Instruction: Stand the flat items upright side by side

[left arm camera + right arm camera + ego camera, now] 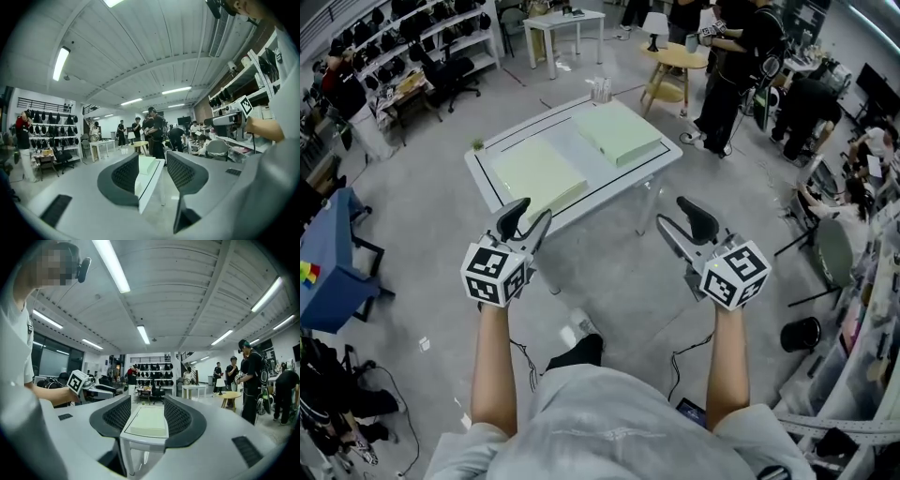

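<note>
Two pale green flat items lie on the white table: one at the near left and one at the far right. My left gripper and right gripper hover over the floor, just short of the table's near edge. Both are open with nothing between the jaws. In the left gripper view, the gripper frames the table edge-on, with a green item on top. The right gripper, in its own view, frames the table end with a flat green item lying on it.
A clear cup stands at the table's far edge. A round wooden side table and standing people are behind the table, with seated people at the right. There is a blue stand at the left and a black bucket at the right.
</note>
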`<state>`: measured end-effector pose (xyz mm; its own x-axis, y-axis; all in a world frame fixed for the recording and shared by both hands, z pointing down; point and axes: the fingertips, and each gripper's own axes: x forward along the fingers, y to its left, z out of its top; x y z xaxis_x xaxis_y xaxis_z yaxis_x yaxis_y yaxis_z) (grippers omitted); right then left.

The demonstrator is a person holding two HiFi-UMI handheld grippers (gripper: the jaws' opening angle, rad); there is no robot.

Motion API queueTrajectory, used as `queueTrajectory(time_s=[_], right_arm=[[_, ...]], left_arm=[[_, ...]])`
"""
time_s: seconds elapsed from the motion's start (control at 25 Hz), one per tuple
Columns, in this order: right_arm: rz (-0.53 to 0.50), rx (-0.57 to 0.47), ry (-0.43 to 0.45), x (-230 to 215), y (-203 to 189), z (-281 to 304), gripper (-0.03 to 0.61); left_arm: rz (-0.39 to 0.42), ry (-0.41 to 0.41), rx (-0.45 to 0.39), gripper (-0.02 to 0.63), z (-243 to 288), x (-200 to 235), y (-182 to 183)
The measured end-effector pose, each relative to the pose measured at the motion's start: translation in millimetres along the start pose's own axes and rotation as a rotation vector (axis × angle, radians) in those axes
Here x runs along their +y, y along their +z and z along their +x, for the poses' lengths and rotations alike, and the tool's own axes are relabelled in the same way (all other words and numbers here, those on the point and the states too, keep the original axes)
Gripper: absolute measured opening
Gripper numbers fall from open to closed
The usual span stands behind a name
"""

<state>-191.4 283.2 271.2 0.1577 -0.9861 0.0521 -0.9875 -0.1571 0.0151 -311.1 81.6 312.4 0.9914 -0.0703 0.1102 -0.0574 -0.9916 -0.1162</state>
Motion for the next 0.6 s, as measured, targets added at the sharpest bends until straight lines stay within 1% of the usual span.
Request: queueTrajectory(time_s=[0.16, 0.32, 0.48, 0.6], right_arm=[[-0.025, 0.019, -0.005, -38.7, 4.1, 51.4, 0.241], [-0.057, 0.084, 0.017, -79.2, -0.3, 116.0, 0.254], [-0.036, 0.105, 0.064, -103.4, -6.5, 183.2, 0.266], [-0.024, 0.125, 0.112, -109.4, -11.7, 227.2, 0.288]], left_arm=[[-0.011, 0.016, 0.032, 0.202, 41.5, 40.8, -7.0], [-0.035, 0.036, 0.046, 0.202, 87.0, 87.6, -10.7], [-0.072, 0.074, 0.075, 0.207, 117.3, 139.8, -27.3], [-0.114, 0.115, 0.09, 0.221, 126.7, 176.5, -40.7]])
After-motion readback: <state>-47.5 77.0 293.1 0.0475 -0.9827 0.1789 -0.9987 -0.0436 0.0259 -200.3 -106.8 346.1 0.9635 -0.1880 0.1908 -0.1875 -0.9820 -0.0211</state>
